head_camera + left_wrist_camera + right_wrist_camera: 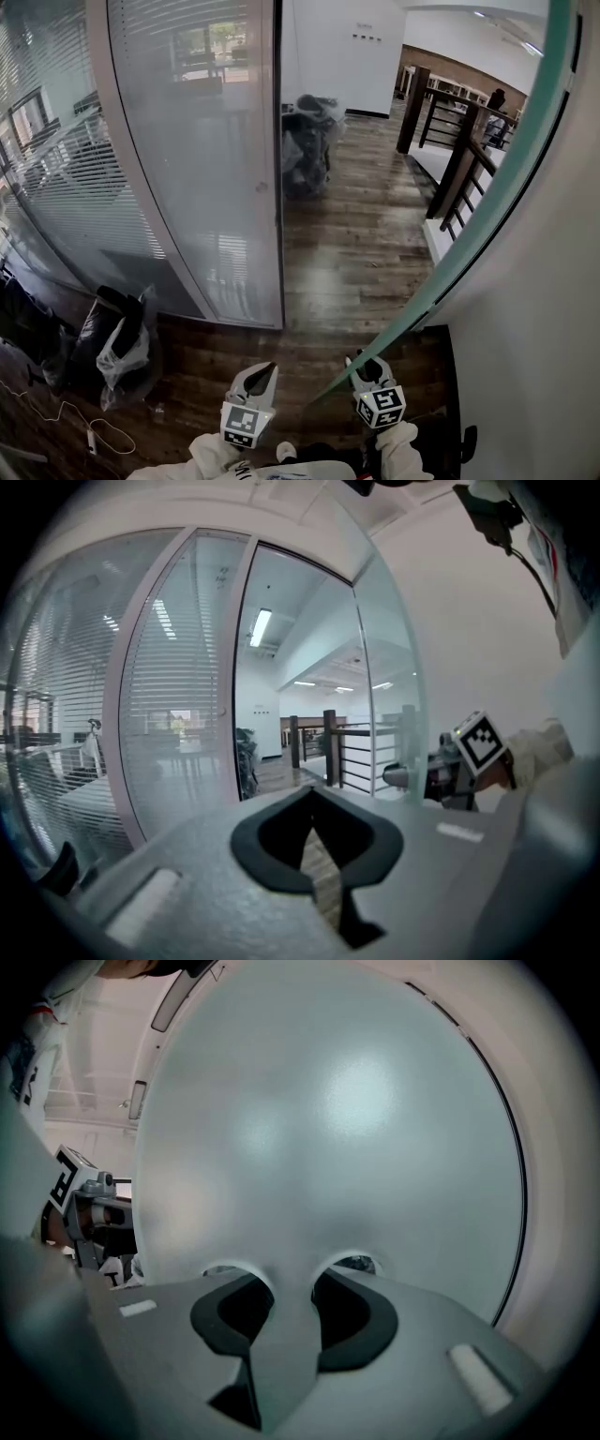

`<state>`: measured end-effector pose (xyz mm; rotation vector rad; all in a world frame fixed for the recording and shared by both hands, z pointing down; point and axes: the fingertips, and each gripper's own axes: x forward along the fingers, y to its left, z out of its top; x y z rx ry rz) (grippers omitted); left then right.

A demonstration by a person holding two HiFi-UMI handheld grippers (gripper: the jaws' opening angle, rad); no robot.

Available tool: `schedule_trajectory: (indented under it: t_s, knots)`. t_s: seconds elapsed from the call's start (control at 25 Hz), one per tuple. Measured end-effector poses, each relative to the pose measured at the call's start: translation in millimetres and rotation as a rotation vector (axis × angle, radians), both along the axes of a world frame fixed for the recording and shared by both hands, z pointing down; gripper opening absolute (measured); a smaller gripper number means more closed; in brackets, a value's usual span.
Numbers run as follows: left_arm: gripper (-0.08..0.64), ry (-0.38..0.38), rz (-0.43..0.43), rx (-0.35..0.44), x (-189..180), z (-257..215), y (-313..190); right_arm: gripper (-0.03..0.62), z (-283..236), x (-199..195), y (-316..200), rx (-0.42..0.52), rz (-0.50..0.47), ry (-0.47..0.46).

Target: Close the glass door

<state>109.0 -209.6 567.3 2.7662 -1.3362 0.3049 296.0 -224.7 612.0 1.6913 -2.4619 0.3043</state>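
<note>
Where the head view looks down, the biggest thing is the glass partition (pixel 187 141) at left, with horizontal blinds behind it and a dark frame on its right side. Next is the glass door (pixel 530 328): frosted and swung open, its greenish edge running diagonally from upper right down to my right gripper (pixel 364 364). The doorway between partition and door is open, and wooden floor (pixel 356 253) shows through it. A dark stair railing (pixel 459 155) stands beyond, upper right. A bagged bundle (pixel 309 141) stands past the doorway by the partition frame. Black and white bags (pixel 122 347) lie on the floor lower left, on my side.

Right gripper: the door edge runs between its fingers (pixel 361 1316), pads against both faces of the pane, so clamped on the glass. Frosted pane fills that gripper's view. Left gripper (pixel 262 373): beside the door edge, apart from it. Its fingers (pixel 375 846) have tips together with nothing held, only floor visible through the slit.

Print: only black-and-white square patterns on the left cube (pixel 242 427) and right cube (pixel 382 406). Small marks (pixel 366 37) on the far white wall are too small to read. A thin white cable (pixel 91 436) trails on the floor by the bags.
</note>
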Motion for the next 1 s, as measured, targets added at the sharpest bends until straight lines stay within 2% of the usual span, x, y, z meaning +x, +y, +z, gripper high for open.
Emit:
schedule_trajectory:
  t_s: [0.44,1.0]
  knots:
    - [0.002,0.004,-0.084,-0.035,-28.5,10.3,-41.8,0.133,-2.0,-28.7,-67.3,-0.011,-0.015,-0.004]
    - [0.002,-0.015,-0.192,-0.027,-38.7,7.7,-125.4,0.132,2.4,-60.0,-162.8,-0.024,0.001,0.04]
